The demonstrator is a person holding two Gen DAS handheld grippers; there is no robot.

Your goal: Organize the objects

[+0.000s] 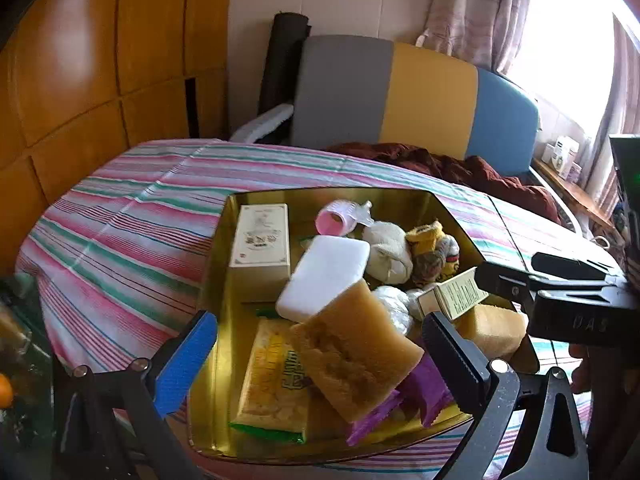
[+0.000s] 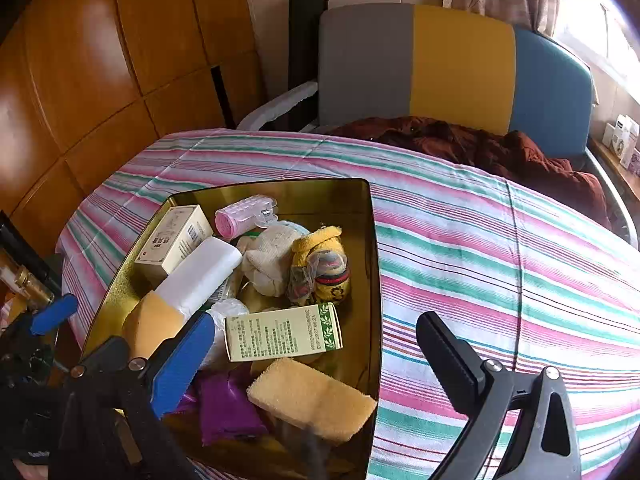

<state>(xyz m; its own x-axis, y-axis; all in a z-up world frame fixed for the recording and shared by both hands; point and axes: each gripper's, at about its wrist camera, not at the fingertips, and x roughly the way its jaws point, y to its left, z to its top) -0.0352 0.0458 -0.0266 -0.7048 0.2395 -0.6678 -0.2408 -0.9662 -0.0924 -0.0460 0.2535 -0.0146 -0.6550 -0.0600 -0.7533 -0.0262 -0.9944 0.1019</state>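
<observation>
A gold tin tray point(image 1: 224, 264) point(image 2: 370, 264) sits on the striped bedspread, packed with items: a cream box point(image 1: 262, 240) point(image 2: 172, 238), a white block point(image 1: 322, 276) point(image 2: 200, 274), a pink roller point(image 1: 334, 220) point(image 2: 242, 216), yellow sponges point(image 1: 356, 350) point(image 2: 312, 400), a green-printed box point(image 1: 460, 292) point(image 2: 282, 332), purple packets point(image 1: 420, 388) point(image 2: 226, 408), a snack pack point(image 1: 276, 380) and small socks point(image 1: 434, 252) point(image 2: 320, 266). My left gripper point(image 1: 320, 354) is open over the tray's near end, empty. My right gripper point(image 2: 316, 364) is open above the tray's right rim, empty; it also shows in the left wrist view point(image 1: 560, 280).
The striped bedspread point(image 2: 500, 260) stretches right of the tray. A dark red blanket point(image 2: 480, 148) lies by the grey, yellow and blue headboard point(image 2: 460, 68). Wooden panels point(image 1: 80, 80) stand at the left. A glass surface with clutter point(image 1: 16, 340) lies at the near left.
</observation>
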